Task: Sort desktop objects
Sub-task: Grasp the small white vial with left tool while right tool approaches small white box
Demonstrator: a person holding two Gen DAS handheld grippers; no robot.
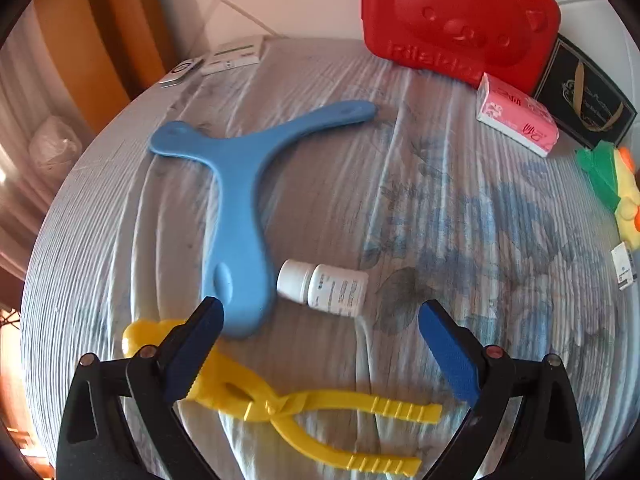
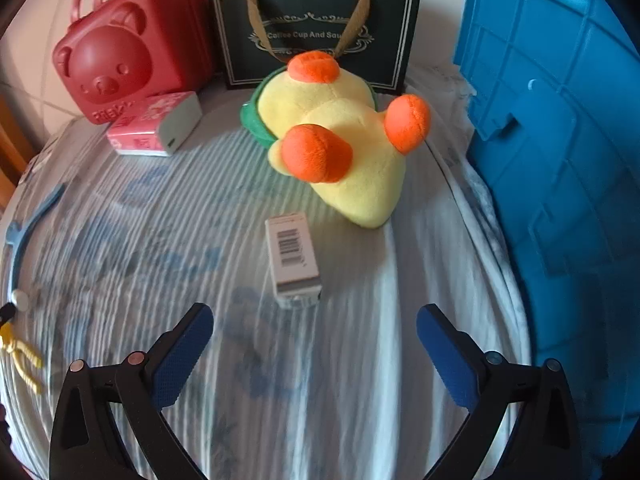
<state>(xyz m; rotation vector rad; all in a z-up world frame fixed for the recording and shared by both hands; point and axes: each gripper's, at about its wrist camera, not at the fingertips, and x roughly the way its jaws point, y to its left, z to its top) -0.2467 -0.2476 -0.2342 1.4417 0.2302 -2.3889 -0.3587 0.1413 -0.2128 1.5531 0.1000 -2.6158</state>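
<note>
In the left wrist view my left gripper point(image 1: 320, 316) is open above a striped cloth. A white pill bottle point(image 1: 324, 288) lies on its side just ahead of the fingers, touching a blue three-armed plastic piece point(image 1: 240, 208). Yellow plastic tongs point(image 1: 300, 412) lie beneath the left finger. In the right wrist view my right gripper point(image 2: 316, 324) is open, with nothing in it. A small white box with a barcode point(image 2: 294, 260) lies just ahead of it. A yellow plush toy with orange feet point(image 2: 340, 140) lies behind the box.
A red bear-faced case point(image 1: 460, 16) point(image 2: 128, 48), a pink tissue pack point(image 1: 516, 116) point(image 2: 156, 124) and a dark gift bag point(image 2: 316, 32) stand at the back. A large blue plastic bin point(image 2: 560, 160) fills the right. A remote point(image 1: 180, 72) and flat packet point(image 1: 236, 56) lie far left.
</note>
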